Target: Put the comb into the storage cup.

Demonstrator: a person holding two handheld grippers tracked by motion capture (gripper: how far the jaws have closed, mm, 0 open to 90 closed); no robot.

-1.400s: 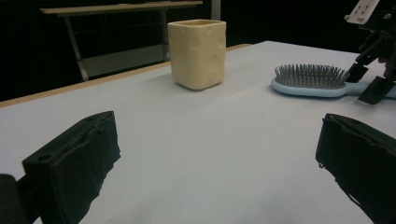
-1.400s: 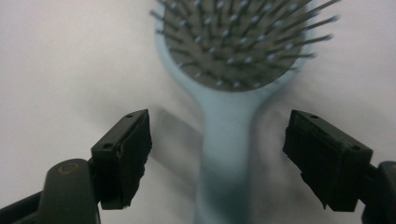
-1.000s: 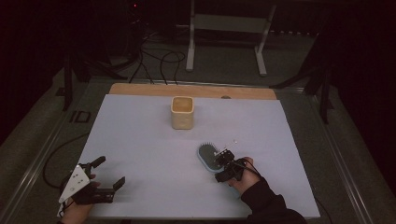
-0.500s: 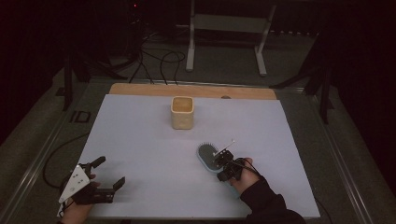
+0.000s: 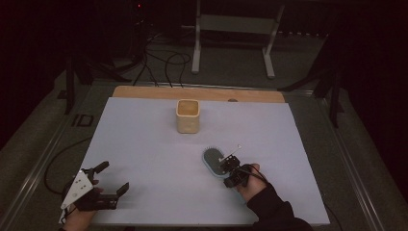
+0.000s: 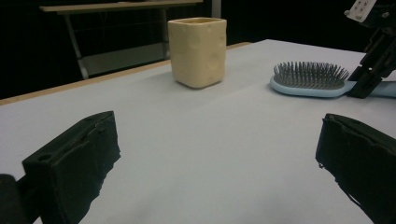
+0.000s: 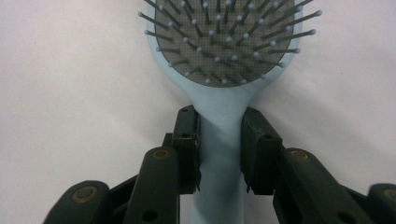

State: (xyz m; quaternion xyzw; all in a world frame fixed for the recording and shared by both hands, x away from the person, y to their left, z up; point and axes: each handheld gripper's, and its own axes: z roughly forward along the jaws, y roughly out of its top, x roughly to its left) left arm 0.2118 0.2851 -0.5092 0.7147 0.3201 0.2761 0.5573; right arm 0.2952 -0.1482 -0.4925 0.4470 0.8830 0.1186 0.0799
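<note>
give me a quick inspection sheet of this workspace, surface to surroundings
surface: white sheet over the table, wooden strip at its far edge
job's things: light blue hairbrush lying bristles up; its handle is between the jaws of the right gripper
clutter: cream square cup upright, apart from the brush
grippers: right gripper's jaws have just been closing and press the handle's sides; left gripper open, nothing between its jaws
cables: black cables on the floor beyond the table
surroundings: dark room, metal stand behind the table
</note>
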